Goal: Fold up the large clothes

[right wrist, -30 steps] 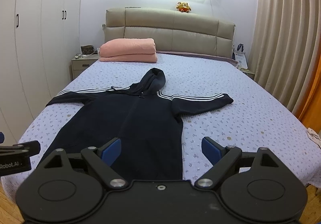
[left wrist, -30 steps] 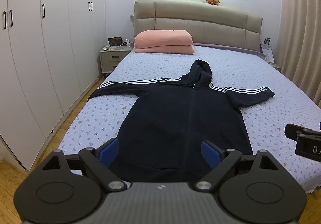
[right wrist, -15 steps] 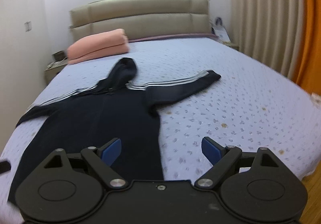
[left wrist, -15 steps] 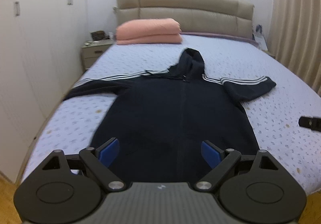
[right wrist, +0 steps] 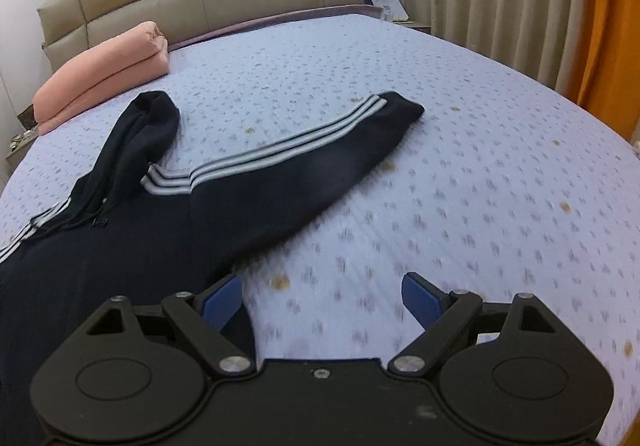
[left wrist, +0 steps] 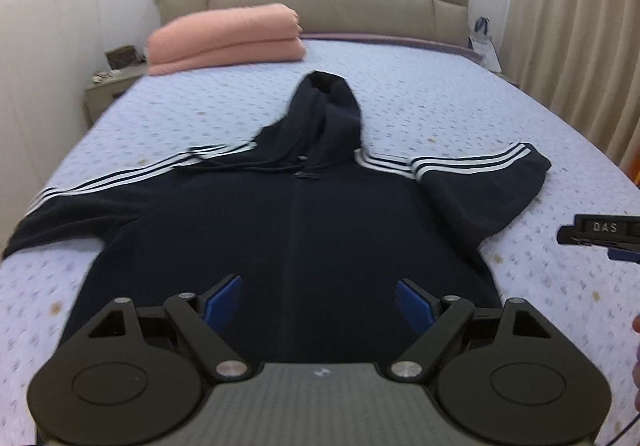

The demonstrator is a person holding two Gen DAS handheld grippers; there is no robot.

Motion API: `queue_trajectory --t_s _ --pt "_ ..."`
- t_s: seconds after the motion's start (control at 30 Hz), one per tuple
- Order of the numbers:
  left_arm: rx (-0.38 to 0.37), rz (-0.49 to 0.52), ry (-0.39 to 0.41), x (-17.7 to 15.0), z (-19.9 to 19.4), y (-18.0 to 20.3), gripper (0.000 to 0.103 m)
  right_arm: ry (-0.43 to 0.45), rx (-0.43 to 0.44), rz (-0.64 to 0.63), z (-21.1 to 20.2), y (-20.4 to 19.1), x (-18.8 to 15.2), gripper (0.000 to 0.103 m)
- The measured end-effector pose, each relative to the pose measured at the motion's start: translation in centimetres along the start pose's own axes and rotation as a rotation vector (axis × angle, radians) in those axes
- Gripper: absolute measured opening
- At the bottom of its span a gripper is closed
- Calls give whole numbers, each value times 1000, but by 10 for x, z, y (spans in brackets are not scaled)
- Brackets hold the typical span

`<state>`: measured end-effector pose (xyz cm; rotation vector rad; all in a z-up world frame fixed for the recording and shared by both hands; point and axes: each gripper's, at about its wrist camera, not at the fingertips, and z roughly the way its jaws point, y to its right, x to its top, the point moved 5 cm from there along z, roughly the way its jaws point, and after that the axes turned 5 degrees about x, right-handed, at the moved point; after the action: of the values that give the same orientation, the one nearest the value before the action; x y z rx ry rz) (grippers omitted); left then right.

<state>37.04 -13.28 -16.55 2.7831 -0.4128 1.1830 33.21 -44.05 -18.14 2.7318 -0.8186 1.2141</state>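
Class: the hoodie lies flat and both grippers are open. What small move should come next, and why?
Probably move the right gripper forward to the striped sleeve: the hoodie lies spread, and that sleeve lies just ahead.

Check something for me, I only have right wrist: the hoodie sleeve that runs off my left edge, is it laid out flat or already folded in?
Observer: Laid out. In the left wrist view that sleeve lies straight, stripes up, with its cuff near the edge of the bed.
Operator: Left gripper holding anything?
Observer: No. The left gripper points at the lower body of the hoodie, jaws open, nothing between them.
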Motion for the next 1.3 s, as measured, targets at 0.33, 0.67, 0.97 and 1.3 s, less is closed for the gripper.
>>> queue_trajectory --t_s 0.33,0.67,0.97,1.3 --pt "-2 15 -72 71 84 62 85 77 -47 -48 136 67 125 103" --pt "27 -4 -126 97 179 93 85 -51 -86 186 287 141 176 101" --pt "35 38 -183 93 231 116 82 -53 54 165 296 135 176 19" --pt "-76 71 -170 94 245 172 81 248 -297 137 93 225 169 17"
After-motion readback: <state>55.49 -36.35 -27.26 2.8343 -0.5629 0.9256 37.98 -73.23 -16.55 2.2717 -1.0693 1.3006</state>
